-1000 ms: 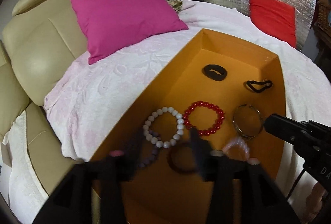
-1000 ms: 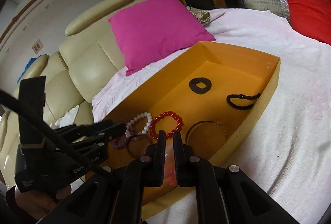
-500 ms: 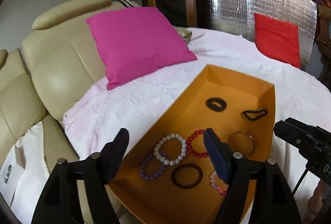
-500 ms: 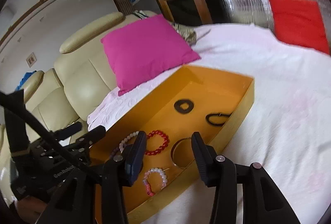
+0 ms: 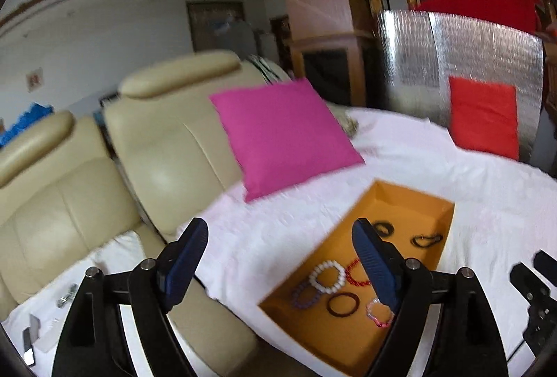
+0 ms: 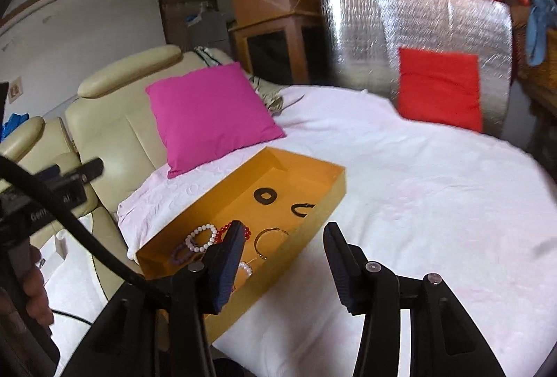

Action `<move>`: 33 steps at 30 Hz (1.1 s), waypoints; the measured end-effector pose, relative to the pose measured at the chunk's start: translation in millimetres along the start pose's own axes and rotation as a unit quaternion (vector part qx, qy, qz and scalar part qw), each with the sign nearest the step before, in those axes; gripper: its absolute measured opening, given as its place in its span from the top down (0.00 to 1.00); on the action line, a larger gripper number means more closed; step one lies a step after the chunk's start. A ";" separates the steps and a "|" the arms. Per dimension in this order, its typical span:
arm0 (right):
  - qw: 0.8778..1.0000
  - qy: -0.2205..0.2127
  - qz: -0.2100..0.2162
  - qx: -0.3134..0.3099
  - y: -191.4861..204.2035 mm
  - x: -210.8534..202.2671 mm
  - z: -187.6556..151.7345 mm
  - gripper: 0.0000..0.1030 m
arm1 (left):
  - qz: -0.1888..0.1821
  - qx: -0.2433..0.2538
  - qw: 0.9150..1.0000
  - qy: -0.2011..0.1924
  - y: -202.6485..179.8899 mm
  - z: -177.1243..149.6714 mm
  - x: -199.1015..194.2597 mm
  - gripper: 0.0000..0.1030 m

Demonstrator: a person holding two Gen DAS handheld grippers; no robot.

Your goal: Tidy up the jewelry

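Both grippers raised above orange tray point(image 6: 334, 196), fingers wide, nothing held
Left gripper point(image 5: 278, 258), right gripper point(image 6: 282, 258): bracelets all in tray; task likely complete, else descend for the next piece

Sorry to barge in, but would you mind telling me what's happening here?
A person is sorting jewelry with a pair of handheld tongs. The left tongs and right tongs are both open and empty, held above the bed. Several bracelets, including a white bead bracelet and a red bead bracelet, lie inside the orange tray on the white bedspread.
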State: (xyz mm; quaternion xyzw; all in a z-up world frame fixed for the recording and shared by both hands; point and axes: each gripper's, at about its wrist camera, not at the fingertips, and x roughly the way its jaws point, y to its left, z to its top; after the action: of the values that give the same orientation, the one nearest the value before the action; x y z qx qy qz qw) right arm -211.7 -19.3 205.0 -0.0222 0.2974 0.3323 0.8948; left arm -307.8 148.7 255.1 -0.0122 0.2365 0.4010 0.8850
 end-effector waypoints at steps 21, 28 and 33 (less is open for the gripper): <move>0.999 -0.044 -0.025 -0.020 66.9 -122.4 9.6 0.37 | -0.013 0.014 0.998 -0.068 44.5 13.8 -116.2 0.08; 0.999 -0.035 -0.024 -0.016 68.4 -116.5 8.8 0.36 | -0.017 0.009 0.998 -0.058 47.9 11.5 -109.7 0.08; 0.999 -0.030 -0.026 -0.015 70.6 -113.0 8.0 0.36 | -0.017 0.003 0.998 -0.053 50.9 10.9 -106.4 0.08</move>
State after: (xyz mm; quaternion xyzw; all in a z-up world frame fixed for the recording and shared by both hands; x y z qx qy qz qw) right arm -318.6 -28.2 284.5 -0.0338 0.2646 0.3136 0.9113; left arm -400.1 110.6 318.9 0.0082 0.1899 0.3849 0.9032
